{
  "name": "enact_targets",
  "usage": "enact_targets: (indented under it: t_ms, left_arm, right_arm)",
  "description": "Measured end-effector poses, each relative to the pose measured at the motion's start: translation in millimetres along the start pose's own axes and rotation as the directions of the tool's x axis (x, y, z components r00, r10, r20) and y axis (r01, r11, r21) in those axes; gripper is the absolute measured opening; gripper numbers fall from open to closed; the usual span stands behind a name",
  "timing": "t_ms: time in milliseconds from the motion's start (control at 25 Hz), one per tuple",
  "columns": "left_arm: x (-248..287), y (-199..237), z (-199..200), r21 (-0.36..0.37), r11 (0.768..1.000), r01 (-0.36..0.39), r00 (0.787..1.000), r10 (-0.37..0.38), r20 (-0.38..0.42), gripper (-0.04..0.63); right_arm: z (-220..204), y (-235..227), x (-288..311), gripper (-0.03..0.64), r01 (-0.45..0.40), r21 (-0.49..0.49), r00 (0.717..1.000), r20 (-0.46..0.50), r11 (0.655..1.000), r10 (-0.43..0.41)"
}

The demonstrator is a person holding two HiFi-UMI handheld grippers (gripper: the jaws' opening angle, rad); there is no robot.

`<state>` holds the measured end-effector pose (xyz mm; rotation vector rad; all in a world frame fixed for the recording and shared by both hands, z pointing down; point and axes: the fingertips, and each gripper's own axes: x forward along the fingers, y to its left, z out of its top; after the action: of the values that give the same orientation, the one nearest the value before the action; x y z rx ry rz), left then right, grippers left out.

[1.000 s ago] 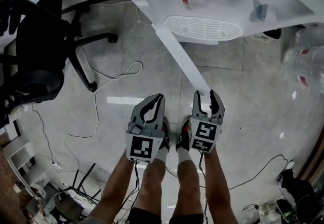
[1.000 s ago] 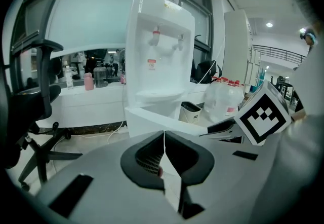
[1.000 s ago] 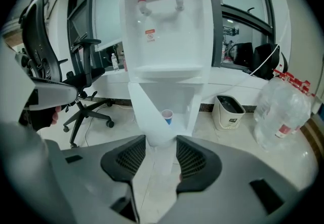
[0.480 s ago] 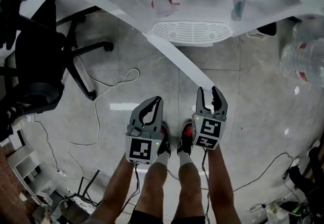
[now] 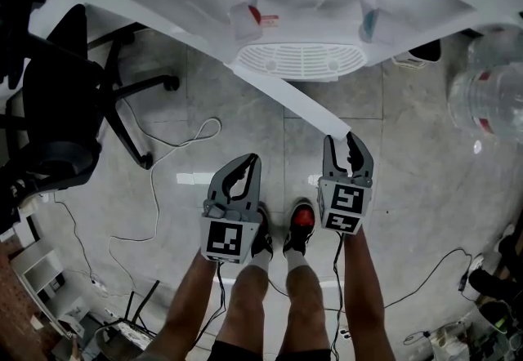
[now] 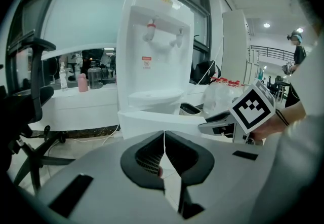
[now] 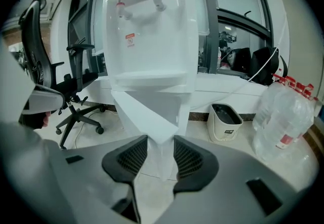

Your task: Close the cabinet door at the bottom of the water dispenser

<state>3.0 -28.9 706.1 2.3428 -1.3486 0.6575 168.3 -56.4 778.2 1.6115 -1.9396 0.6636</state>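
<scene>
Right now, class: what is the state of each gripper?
Left gripper: closed, holding nothing.
Right gripper: jaws have just been closing and now grip the free edge of the cabinet door.

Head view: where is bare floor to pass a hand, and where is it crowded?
Bare tile lies between the cabinet door and the water bottle. On the door's other side, a cable and the office chair crowd the floor.

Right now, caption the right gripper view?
Right gripper, jaws just closing, pinches the white cabinet door under the white water dispenser.
</scene>
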Motion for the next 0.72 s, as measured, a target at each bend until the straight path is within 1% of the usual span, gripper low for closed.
enact_targets:
  t_ms: [240,720]
  left_arm:
    - [10.6,5.6,5.1,0.002,1.000,-0.002,1.000,0.002,0.008,0.028]
    - [26.7,8.3,12.6,0.032,0.999,-0.001,1.000,0.001,0.023,0.026]
  right_arm:
    - [11.2,-13.5,10.9,0.163,-0.001,-0.023,1.000,0.026,1.000,0.002]
    - [37.2,-42.6,36.4,0.141,0.024,-0.064,0.997,0.070,0.998,-0.020]
